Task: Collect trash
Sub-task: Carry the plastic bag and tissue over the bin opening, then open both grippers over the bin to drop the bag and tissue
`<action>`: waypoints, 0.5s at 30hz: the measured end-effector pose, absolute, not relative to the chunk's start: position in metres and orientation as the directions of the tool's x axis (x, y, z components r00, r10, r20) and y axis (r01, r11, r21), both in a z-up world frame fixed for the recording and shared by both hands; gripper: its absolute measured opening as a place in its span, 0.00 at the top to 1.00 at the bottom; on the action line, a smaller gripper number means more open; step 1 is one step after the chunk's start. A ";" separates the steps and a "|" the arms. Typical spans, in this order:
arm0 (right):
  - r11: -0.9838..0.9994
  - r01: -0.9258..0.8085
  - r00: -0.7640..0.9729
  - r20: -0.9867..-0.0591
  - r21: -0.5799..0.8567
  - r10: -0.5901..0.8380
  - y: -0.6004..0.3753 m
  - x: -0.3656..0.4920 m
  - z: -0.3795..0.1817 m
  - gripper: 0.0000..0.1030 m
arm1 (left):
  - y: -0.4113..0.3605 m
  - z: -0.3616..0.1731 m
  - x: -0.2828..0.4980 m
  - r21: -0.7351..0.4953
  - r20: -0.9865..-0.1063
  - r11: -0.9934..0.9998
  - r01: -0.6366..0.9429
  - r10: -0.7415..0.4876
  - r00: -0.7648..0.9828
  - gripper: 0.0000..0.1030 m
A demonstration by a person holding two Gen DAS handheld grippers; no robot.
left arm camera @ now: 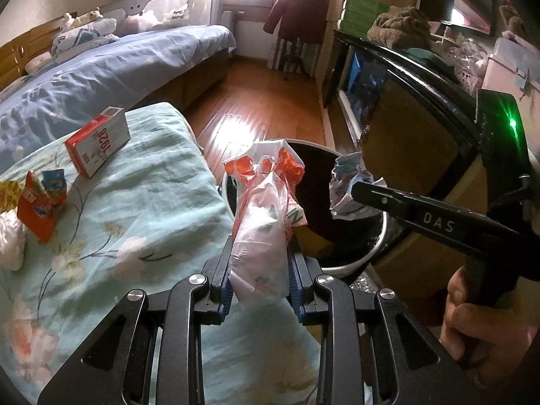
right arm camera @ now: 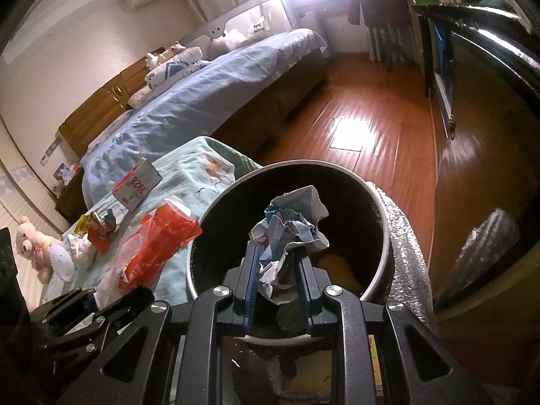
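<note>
My left gripper (left arm camera: 259, 253) is shut on a crumpled orange-and-white plastic bag (left arm camera: 266, 209), held at the near left rim of the round black trash bin (left arm camera: 378, 236). My right gripper (right arm camera: 277, 254) is shut on a crumpled blue-and-white paper wad (right arm camera: 290, 226) and holds it over the open bin (right arm camera: 384, 236). The wad (left arm camera: 351, 189) and right gripper also show in the left wrist view, above the bin. The orange bag (right arm camera: 158, 239) shows in the right wrist view, left of the bin. A yellow scrap (right arm camera: 337, 266) lies inside the bin.
On the floral cloth (left arm camera: 135, 209) lie a red-and-white carton (left arm camera: 98, 141), an orange snack packet (left arm camera: 38, 206) and white paper (left arm camera: 10, 239). A blue bed (left arm camera: 101, 67) stands behind. A dark cabinet (left arm camera: 422, 128) is right of the bin. Wood floor (left arm camera: 263, 101) lies beyond.
</note>
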State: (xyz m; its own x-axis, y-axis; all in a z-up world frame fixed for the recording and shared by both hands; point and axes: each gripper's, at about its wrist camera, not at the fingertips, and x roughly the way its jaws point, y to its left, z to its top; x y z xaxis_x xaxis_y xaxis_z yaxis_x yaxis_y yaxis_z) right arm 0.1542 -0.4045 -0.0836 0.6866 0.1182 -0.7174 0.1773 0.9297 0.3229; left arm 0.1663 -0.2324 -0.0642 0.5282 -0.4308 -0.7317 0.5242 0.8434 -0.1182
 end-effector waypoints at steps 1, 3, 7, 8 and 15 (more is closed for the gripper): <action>0.928 0.182 0.684 -0.720 0.325 0.118 -0.406 0.156 -0.085 0.79 | -0.235 -0.065 0.168 -0.118 -0.733 0.843 0.525 -0.430 0.526 0.75; 0.926 0.188 0.682 -0.722 0.328 0.117 -0.409 0.159 -0.086 0.79 | -0.238 -0.065 0.170 -0.115 -0.736 0.842 0.527 -0.428 0.524 0.75; 0.924 0.197 0.679 -0.725 0.328 0.113 -0.413 0.163 -0.087 0.78 | -0.244 -0.066 0.173 -0.111 -0.741 0.840 0.531 -0.426 0.520 0.75; 0.924 0.199 0.678 -0.727 0.328 0.112 -0.414 0.163 -0.088 0.76 | -0.245 -0.066 0.175 -0.110 -0.741 0.841 0.530 -0.424 0.520 0.74; 0.909 0.215 0.677 -0.726 0.356 0.124 -0.422 0.165 -0.089 0.61 | -0.247 -0.068 0.180 -0.130 -0.745 0.842 0.523 -0.431 0.509 0.63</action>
State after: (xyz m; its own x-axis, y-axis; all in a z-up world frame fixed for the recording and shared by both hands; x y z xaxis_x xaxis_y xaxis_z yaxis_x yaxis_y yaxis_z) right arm 0.1654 -0.4216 -0.0893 0.6767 0.1237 -0.7258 0.2153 0.9095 0.3557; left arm 0.1801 -0.2471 -0.0684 0.5094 -0.4312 -0.7447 0.5228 0.8425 -0.1301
